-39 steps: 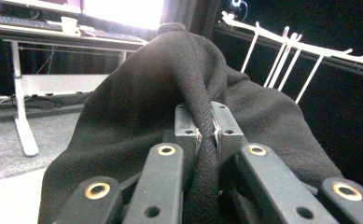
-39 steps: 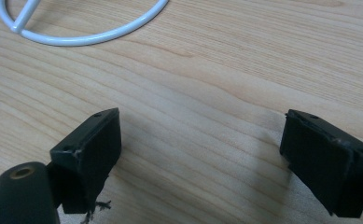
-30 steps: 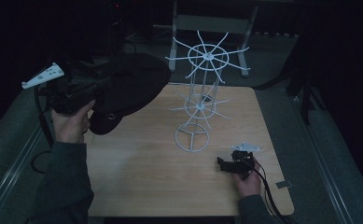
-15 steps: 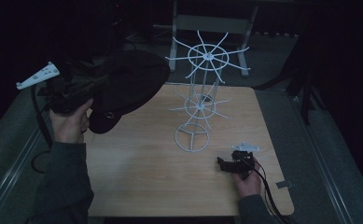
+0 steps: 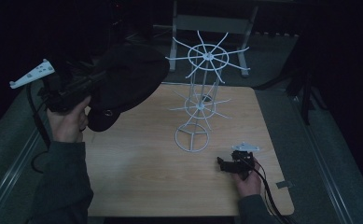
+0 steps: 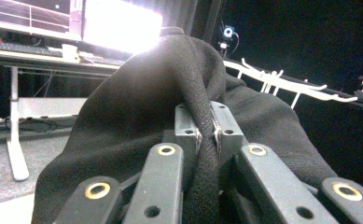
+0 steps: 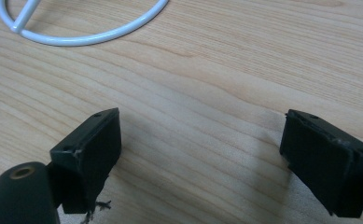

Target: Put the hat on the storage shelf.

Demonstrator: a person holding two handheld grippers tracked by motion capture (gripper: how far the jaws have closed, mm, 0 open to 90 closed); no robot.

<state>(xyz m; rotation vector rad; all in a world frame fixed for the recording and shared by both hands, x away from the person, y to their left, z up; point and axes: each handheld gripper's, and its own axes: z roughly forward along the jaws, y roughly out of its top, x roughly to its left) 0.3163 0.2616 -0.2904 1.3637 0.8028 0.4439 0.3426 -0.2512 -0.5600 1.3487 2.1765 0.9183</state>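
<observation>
Across the middle of a dark room, a pale wooden worktop point(image 5: 137, 186) with fine straight grain and rounded corners; grey floor around it, and beyond its far edge a white-legged desk point(image 6: 16, 140) under a bright screen. On the worktop, a tall white wire rack point(image 5: 198, 100) with a ring base and two tiers of spoke-like arms. Up at far left, above the worktop's left edge, a black hat point(image 5: 123, 81) of soft, felt-like cloth, rounded and floppy, with a fold of it pinched between the left gripper point(image 6: 206, 133) jaws, clamped tight on the fabric. At near right, low over bare wood beside the rack's base, the right gripper point(image 7: 200, 149), jaws wide apart.
</observation>
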